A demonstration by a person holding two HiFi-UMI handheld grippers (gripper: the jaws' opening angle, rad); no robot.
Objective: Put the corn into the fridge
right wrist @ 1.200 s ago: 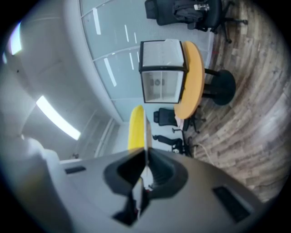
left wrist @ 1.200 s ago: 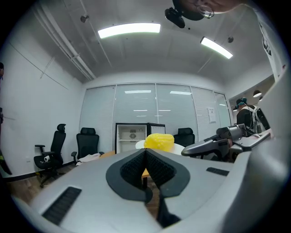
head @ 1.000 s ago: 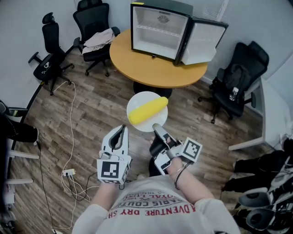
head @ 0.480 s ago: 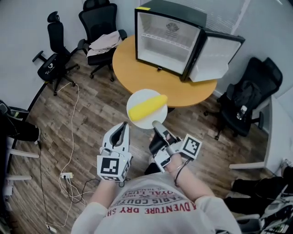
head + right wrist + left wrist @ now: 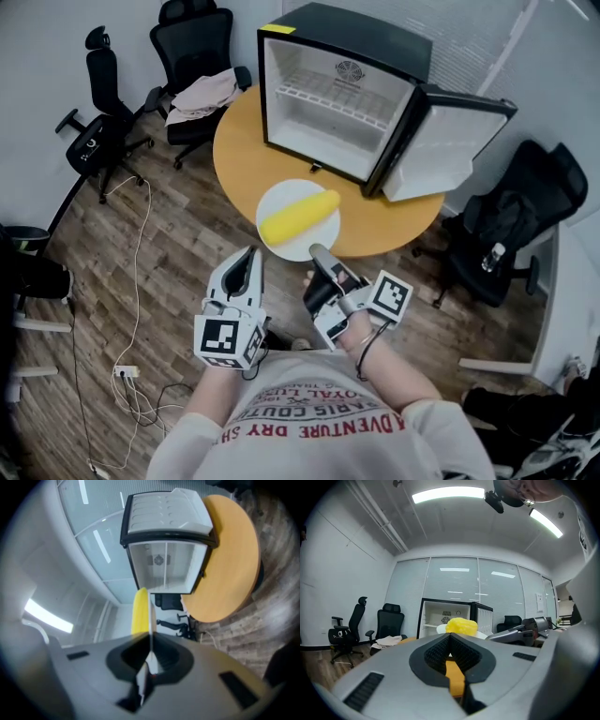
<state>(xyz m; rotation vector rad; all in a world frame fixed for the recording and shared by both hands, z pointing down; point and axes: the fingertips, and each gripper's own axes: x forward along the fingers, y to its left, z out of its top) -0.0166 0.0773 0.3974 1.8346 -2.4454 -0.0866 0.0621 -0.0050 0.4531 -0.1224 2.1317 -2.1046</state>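
Observation:
A yellow corn cob point(image 5: 300, 216) lies on a white plate point(image 5: 277, 246). My right gripper point(image 5: 320, 254) is shut on the plate's near rim and holds it level over the near edge of the round wooden table point(image 5: 242, 150). In the right gripper view the plate point(image 5: 150, 616) shows edge-on between the jaws, with the corn point(image 5: 139, 611) beside it. The small black fridge point(image 5: 337, 103) stands on the table, its door point(image 5: 441, 155) swung open to the right and its white inside bare. My left gripper point(image 5: 249, 257) hovers left of the plate, shut and holding nothing; its own view shows the corn point(image 5: 461, 625) ahead.
Black office chairs stand at the far left point(image 5: 98, 94), behind the table with a cloth on the seat point(image 5: 202, 89), and at the right point(image 5: 511, 234). A white cable point(image 5: 131, 281) trails across the wooden floor on the left.
Both grippers and the plate with the corn have come closer to the table and fridge. The plate now hangs over the table's near edge. The grip is unchanged.

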